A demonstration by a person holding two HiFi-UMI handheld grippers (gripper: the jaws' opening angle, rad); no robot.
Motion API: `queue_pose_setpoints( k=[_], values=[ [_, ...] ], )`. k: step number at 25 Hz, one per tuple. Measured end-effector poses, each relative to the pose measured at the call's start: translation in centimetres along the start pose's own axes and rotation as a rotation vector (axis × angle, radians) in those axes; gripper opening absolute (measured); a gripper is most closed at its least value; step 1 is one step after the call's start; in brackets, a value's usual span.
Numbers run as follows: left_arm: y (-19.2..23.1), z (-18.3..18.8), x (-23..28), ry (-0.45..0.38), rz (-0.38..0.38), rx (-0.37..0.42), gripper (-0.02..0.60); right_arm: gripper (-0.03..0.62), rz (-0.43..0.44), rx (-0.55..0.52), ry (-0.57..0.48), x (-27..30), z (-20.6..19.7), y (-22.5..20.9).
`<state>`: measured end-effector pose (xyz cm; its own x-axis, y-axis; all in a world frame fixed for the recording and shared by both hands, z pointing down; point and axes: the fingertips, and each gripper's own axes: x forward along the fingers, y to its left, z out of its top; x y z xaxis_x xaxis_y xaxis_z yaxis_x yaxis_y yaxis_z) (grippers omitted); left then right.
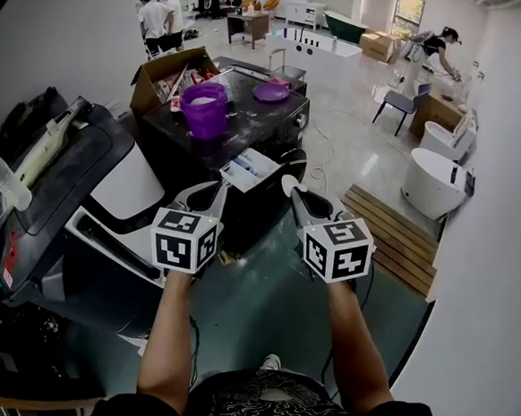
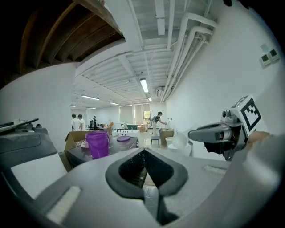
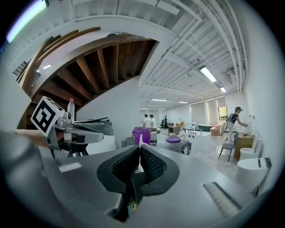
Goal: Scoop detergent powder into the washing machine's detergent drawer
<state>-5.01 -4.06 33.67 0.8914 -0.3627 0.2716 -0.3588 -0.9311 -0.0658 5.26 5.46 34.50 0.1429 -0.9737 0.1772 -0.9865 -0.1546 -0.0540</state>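
Observation:
A purple bucket [image 1: 205, 108] holding white powder stands on top of the black washing machine [image 1: 263, 122], and its purple lid [image 1: 271, 91] lies beside it. The machine's white detergent drawer [image 1: 250, 167] sticks out at the front. Both grippers hover side by side in front of the machine, well short of the bucket. My left gripper [image 1: 219, 190] [image 2: 143, 150] is shut with nothing in it. My right gripper [image 1: 292, 193] [image 3: 140, 148] is shut on a white scoop [image 1: 287, 184], whose bowl pokes out past the tips. From the left gripper view the scoop [image 2: 180, 140] shows as a round white bowl.
An open cardboard box [image 1: 165, 75] stands behind the bucket. A big black and white appliance [image 1: 79, 190] with a bottle [image 1: 3, 182] on it fills the left. A wooden pallet [image 1: 393, 237], a white tub [image 1: 434, 184] and a chair [image 1: 400, 102] are at the right. People [image 1: 158, 18] stand far back.

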Motion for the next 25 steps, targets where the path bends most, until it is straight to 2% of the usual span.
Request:
queue_pose_setpoints(
  k=[14,25],
  values=[
    [2.1,0.0,2.8,0.000,0.053,-0.034,0.002,0.031,0.042,-0.005,0.003,2.9,-0.2,-2.0],
    [7.1,-0.5,7.8,-0.008,0.080,-0.089,0.002,0.031,0.063,-0.043,0.027,9.2,0.0,-4.1]
  ],
)
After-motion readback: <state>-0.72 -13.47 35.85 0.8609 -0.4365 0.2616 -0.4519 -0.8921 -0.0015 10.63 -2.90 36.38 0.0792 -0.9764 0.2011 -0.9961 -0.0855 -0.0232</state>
